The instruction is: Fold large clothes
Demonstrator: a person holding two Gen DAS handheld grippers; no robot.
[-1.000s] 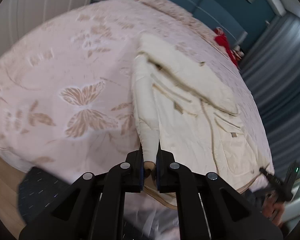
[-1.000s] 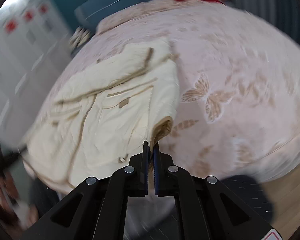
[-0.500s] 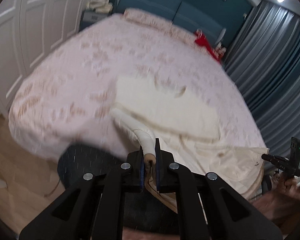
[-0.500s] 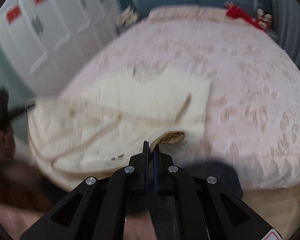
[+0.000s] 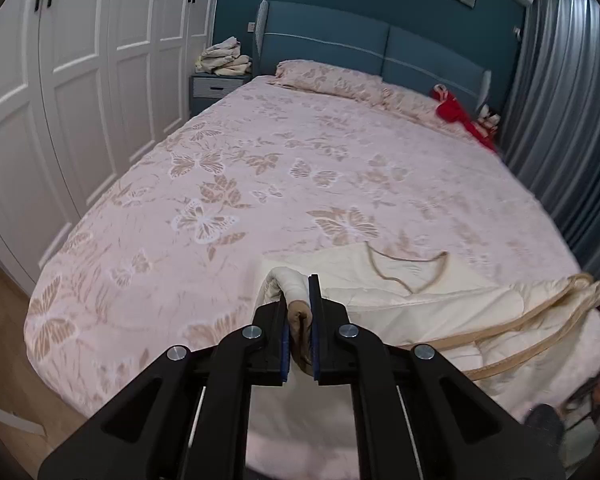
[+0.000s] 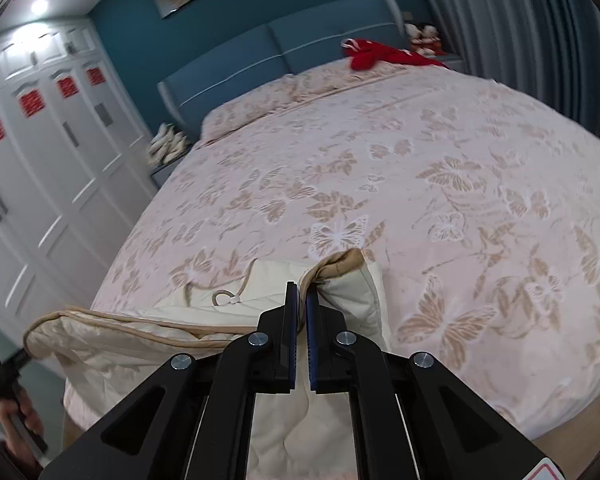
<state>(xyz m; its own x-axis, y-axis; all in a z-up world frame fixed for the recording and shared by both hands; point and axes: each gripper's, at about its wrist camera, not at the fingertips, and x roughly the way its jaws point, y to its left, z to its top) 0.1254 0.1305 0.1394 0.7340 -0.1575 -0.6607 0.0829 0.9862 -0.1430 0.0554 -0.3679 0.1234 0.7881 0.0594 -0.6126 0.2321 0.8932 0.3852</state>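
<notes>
A cream padded jacket (image 5: 420,312) with tan trim lies at the foot of the bed, partly hanging over the edge. My left gripper (image 5: 298,304) is shut on a bunched cream and tan fold of it. In the right wrist view the same jacket (image 6: 172,332) shows, and my right gripper (image 6: 301,292) is shut on its tan-trimmed edge. A drawstring with a white toggle (image 6: 232,298) lies on the cloth. The other hand and gripper (image 6: 4,376) show at the left edge.
The bed (image 5: 260,152) has a pink butterfly cover and pillows by a blue headboard (image 5: 340,44). A red garment (image 5: 458,114) lies at its far right. White wardrobes (image 5: 60,80) stand left, grey curtains (image 5: 560,120) right. A nightstand (image 5: 216,88) bears folded cloths.
Both grippers rose and drew back toward the foot of the bed, dragging the jacket with them. The jacket went from spread mid-bed to bunched at the near edge.
</notes>
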